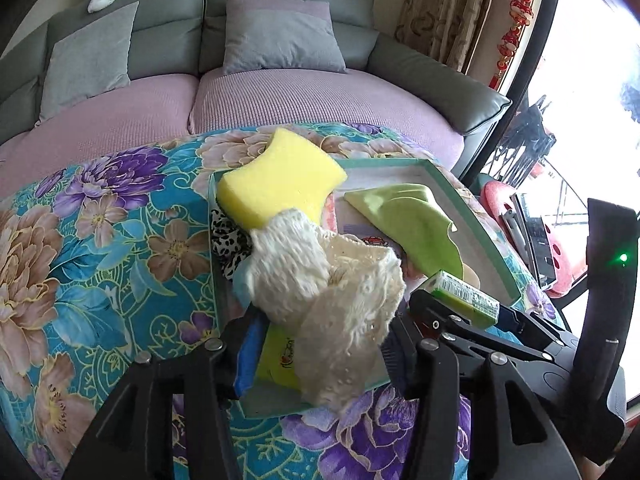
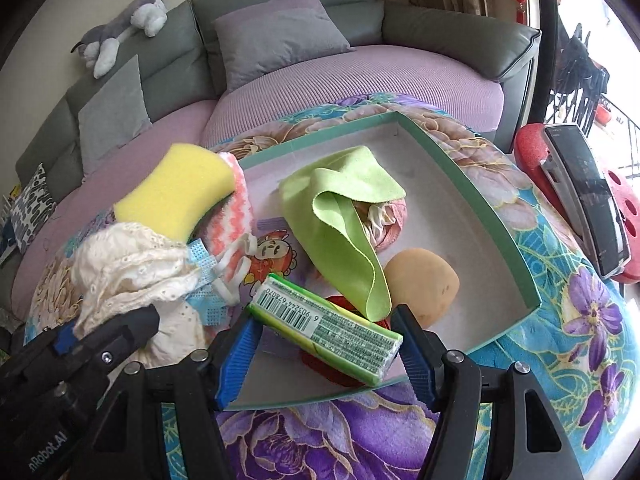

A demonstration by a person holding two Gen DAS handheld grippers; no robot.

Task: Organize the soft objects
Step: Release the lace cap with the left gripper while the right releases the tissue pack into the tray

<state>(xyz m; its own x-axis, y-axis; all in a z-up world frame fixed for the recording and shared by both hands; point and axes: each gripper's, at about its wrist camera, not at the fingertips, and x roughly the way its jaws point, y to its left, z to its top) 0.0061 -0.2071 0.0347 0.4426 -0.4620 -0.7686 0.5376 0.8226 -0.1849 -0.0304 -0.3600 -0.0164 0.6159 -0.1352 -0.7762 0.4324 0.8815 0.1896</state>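
A shallow green-rimmed box (image 2: 472, 184) sits on the floral cloth. In it lie a yellow sponge (image 1: 280, 176), a light green cloth (image 2: 340, 216), a pink zigzag cloth (image 2: 236, 216), a blue face mask (image 2: 204, 264) and a tan round lump (image 2: 424, 280). My left gripper (image 1: 320, 336) is open at the box's near left corner. A cream lace cloth (image 1: 344, 300) rests loosely between its fingers, and the pads do not press on it. My right gripper (image 2: 326, 340) is shut on a green tissue pack (image 2: 328, 328), held over the box's near edge.
A grey sofa (image 1: 168, 112) with lilac seats and cushions stands right behind the table. A grey plush toy (image 2: 124, 28) lies on its back. At the right, a red stool (image 2: 624, 208) carries a dark device. A leopard-print cloth (image 1: 226, 240) pokes out under the sponge.
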